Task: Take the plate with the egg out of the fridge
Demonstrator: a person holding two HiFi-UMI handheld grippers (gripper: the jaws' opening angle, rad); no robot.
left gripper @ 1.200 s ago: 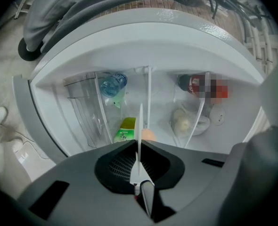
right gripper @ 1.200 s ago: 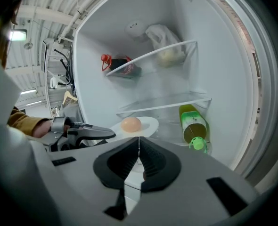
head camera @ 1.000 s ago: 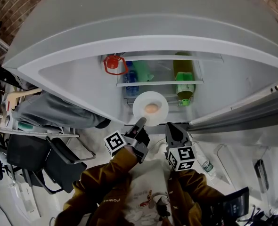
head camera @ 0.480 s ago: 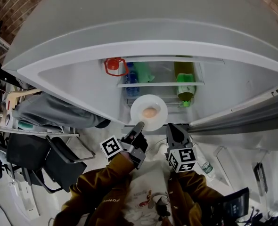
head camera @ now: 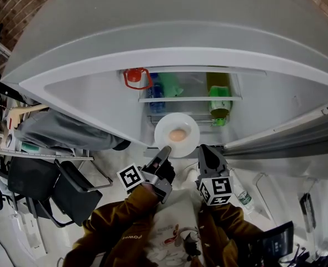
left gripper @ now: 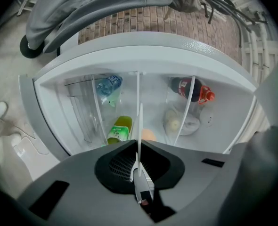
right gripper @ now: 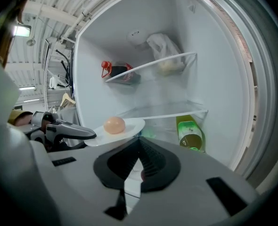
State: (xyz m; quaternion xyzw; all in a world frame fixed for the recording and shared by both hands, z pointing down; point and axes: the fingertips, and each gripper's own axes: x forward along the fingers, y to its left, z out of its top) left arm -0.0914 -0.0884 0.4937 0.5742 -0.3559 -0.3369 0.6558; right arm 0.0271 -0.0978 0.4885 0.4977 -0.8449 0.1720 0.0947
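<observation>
Left hand-held gripper [head camera: 165, 149], plate [head camera: 187, 128] farther out

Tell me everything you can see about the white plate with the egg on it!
The round white plate, smooth and glossy like ceramic, is held roughly level at the front of the open white fridge. A pale brown egg sits near its middle. The left hand-held gripper pinches its near rim; nothing else touches it.

Egg [head camera: 177, 134] on plate [head camera: 189, 128], in front of fridge shelves [head camera: 189, 99], bottles [head camera: 219, 102] behind
</observation>
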